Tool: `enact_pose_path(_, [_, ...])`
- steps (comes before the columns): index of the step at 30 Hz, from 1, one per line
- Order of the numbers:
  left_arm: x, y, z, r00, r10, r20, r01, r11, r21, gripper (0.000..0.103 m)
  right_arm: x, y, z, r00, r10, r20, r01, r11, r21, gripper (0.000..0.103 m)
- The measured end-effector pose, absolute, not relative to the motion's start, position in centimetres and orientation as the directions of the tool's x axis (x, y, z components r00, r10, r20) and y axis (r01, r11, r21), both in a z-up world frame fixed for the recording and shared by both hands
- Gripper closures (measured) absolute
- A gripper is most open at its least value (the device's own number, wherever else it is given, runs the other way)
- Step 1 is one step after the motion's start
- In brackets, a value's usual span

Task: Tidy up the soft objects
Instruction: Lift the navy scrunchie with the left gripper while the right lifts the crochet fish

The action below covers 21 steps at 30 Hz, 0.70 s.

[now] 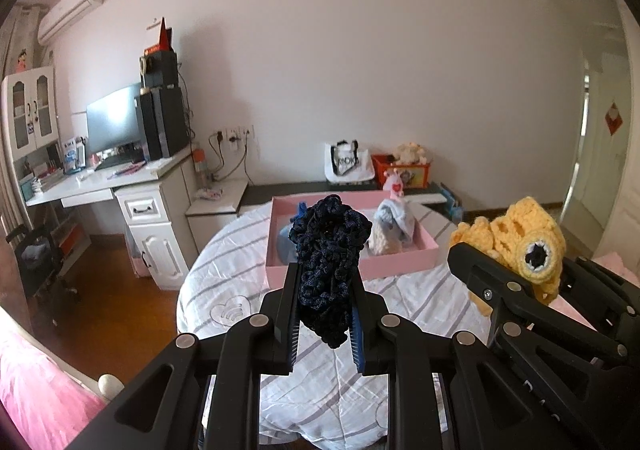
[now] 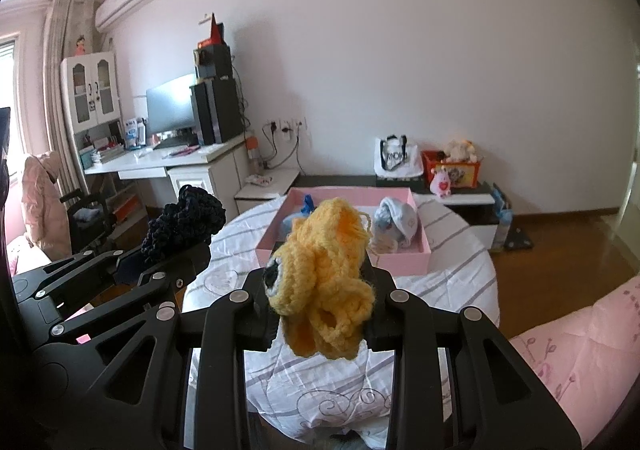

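Left wrist view: left tool (image 1: 326, 314) is clamped nearly closed on a dark navy crochet piece (image 1: 328, 266), held up above the round bench (image 1: 224, 274) with the striped white cloth. The navy piece blocks most of the near-left part of the pink tray (image 1: 400, 262), which sits toward the bench's far edge. In the tray: a light blue cloth bundle (image 1: 394, 221) at the right side, something blue (image 1: 285, 240) at the left, mostly hidden. Right tool (image 1: 516, 282) comes in from the right, gripping a yellow crochet toy (image 1: 520, 238). White desk (image 1: 100, 179) with monitor off the bench's left.

Right wrist view: right tool (image 2: 320, 310) is closed tight on the yellow crochet toy (image 2: 324, 278), above the bench's (image 2: 452, 270) near half. The toy covers the pink tray's (image 2: 404, 264) near-left corner. Light blue bundle (image 2: 396, 219) lies inside at right. Left tool (image 2: 168, 250) with the navy piece (image 2: 184, 221) sits left, over the bench's left edge. Pink bedding (image 2: 572, 354) lies just off the right edge.
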<state>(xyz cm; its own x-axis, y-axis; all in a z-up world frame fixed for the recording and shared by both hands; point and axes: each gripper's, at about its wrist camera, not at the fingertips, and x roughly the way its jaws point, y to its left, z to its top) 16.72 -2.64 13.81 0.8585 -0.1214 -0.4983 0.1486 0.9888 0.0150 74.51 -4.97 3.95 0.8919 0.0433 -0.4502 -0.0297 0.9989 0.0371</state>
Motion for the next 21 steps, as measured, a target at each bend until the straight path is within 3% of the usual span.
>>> enact_pose_path(9, [27.3,-4.4,14.1,0.809,-0.128,-0.574,0.163,0.986,0.01,0.085,79.5,-6.8,1.7,0.854,0.044,-0.519,-0.014,0.998,0.062,0.074])
enact_pose_path(21, [44.9,-6.7,15.0,0.797,-0.129,-0.59,0.169,0.986,0.012,0.085,89.4,-9.0,1.8,0.855,0.035,-0.517,-0.019,0.999,0.037,0.074])
